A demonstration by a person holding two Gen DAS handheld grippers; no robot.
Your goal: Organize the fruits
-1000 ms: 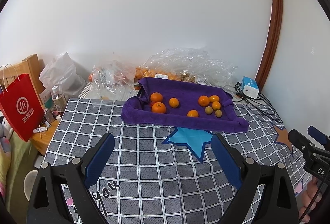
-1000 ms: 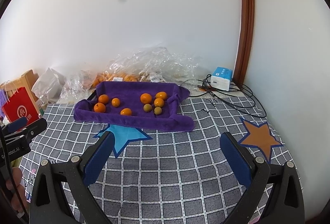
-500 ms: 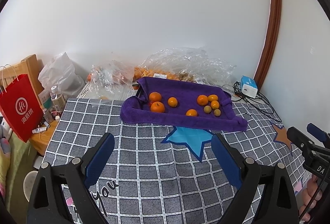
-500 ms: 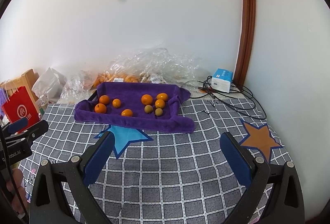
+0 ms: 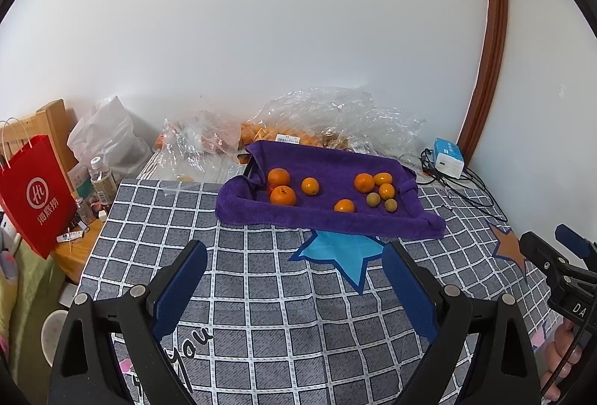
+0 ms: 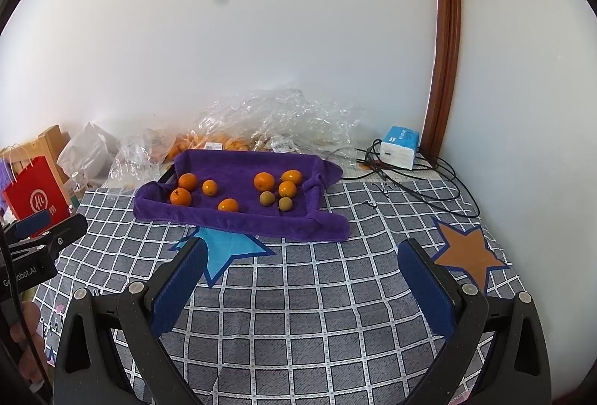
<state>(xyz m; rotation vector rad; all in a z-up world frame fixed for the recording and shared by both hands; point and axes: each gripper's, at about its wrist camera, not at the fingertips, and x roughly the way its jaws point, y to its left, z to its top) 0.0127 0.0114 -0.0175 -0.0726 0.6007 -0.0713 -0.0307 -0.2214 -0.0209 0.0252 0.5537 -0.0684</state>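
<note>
A tray lined with a purple towel [image 5: 328,218] [image 6: 238,218] sits far back on the checked cloth. Several oranges lie in it: a left cluster around one big orange [image 5: 282,195] [image 6: 181,197] and a right cluster around another orange [image 5: 364,182] [image 6: 264,181]. Two small greenish-brown fruits [image 5: 373,198] [image 6: 267,198] lie beside the right cluster. My left gripper [image 5: 294,274] is open, well short of the tray, nothing between its fingers. My right gripper [image 6: 300,274] is also open and empty, equally far back.
Crumpled clear plastic bags [image 5: 335,118] with more oranges lie behind the tray by the wall. A white-blue box [image 6: 400,147] and black cables [image 6: 429,188] sit at the back right. A red paper bag [image 5: 33,192] and bottle [image 5: 101,179] stand off the left edge.
Both views have shifted only slightly; the tray sits marginally lower and nearer in frame. Both grippers stay open and empty, and the fruits have not moved.
</note>
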